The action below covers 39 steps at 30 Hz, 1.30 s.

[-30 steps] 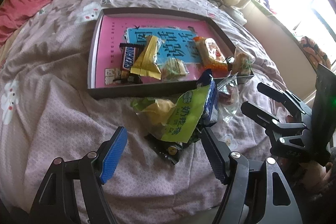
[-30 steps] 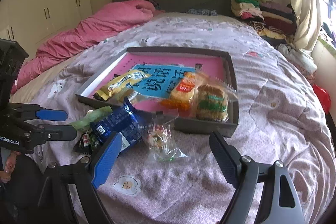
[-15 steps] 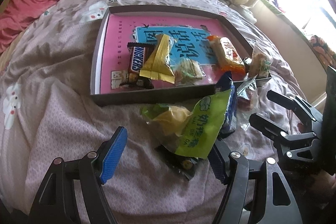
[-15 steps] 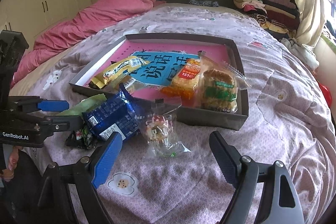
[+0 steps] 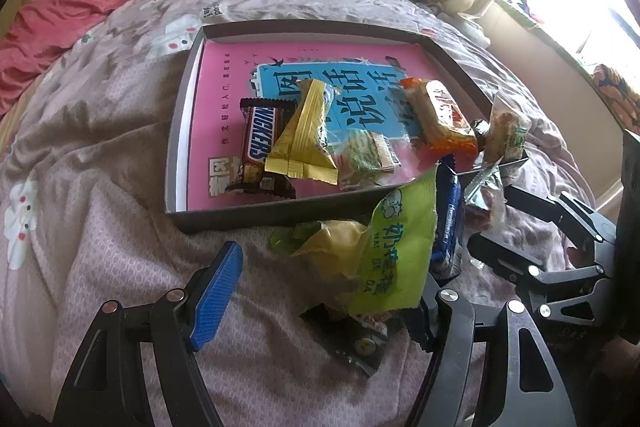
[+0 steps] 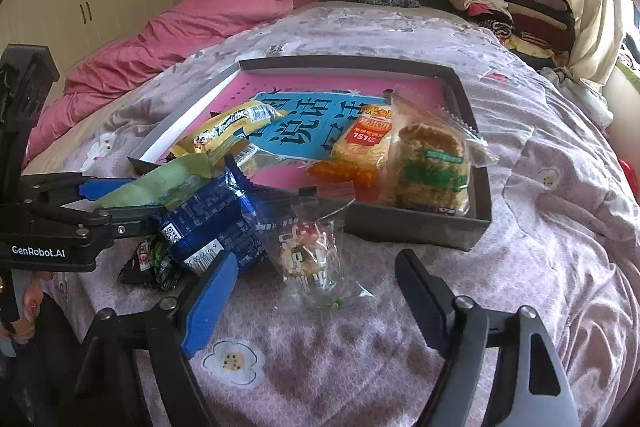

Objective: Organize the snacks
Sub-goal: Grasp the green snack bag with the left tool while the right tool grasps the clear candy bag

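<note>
A grey tray [image 5: 240, 215] with a pink floor lies on the bed and holds a Snickers bar [image 5: 260, 143], a yellow packet [image 5: 304, 139] and an orange noodle packet [image 5: 440, 115]. In front of it lie a green packet [image 5: 396, 247], a blue packet [image 6: 216, 223], a dark packet [image 5: 360, 343] and a clear packet [image 6: 308, 255]. My left gripper [image 5: 320, 303] is open, the green packet just ahead of its right finger. My right gripper [image 6: 318, 303] is closing around the clear packet, with its pads clear of it.
A flowered purple bedspread [image 6: 540, 227] covers the bed. A pink duvet [image 6: 180, 27] is bunched at the far left, and folded clothes [image 6: 500, 3] are stacked at the far right by the curtain. A hand [image 6: 28, 303] shows at the lower left.
Both grippers have come down and closer to the loose snacks, which now look larger. The left one has drawn up to the green packet, the right one to the clear packet.
</note>
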{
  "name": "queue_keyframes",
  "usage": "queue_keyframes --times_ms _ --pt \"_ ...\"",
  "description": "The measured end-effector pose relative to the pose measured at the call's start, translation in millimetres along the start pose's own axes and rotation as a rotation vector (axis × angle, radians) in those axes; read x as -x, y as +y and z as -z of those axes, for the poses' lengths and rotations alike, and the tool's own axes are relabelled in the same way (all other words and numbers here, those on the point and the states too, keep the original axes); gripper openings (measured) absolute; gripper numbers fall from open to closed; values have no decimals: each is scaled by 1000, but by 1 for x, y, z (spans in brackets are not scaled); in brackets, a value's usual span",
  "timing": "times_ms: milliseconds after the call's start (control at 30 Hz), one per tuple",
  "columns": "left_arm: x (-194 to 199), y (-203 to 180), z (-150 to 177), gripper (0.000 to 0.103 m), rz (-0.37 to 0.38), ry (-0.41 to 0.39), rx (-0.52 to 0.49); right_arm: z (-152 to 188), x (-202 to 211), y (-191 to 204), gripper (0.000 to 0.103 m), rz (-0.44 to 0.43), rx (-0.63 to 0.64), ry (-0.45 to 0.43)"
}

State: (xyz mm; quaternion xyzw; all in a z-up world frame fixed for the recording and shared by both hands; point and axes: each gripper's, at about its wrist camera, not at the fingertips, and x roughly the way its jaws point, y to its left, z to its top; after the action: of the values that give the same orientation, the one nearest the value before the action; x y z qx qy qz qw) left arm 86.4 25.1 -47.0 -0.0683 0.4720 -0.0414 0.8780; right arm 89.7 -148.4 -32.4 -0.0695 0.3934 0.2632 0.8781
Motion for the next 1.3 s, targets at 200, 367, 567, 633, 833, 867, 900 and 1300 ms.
queue_keyframes --times_ms 200,367,567,633,833,867,900,1300 --pt "-7 0 -1 74 12 9 5 -1 -6 1 69 -3 6 -12" --pt "-11 -1 -2 74 19 12 4 -6 -7 3 59 -22 14 -30" --pt "-17 -3 -3 68 25 18 4 -7 -12 4 40 -37 18 -18" --pt "-18 -2 -4 66 28 19 9 -7 -11 3 40 -43 14 -16" --pt "-18 -3 -3 60 36 16 6 -8 -2 2 39 -84 -3 -29" --pt "-18 -2 -3 59 38 15 8 -8 2 3 39 -93 -3 -39" --pt "-18 -2 -3 57 39 14 11 -8 6 4 39 -101 -1 -49" --pt "-3 -4 -3 42 53 -9 -1 -14 31 0 39 -131 -32 -141"
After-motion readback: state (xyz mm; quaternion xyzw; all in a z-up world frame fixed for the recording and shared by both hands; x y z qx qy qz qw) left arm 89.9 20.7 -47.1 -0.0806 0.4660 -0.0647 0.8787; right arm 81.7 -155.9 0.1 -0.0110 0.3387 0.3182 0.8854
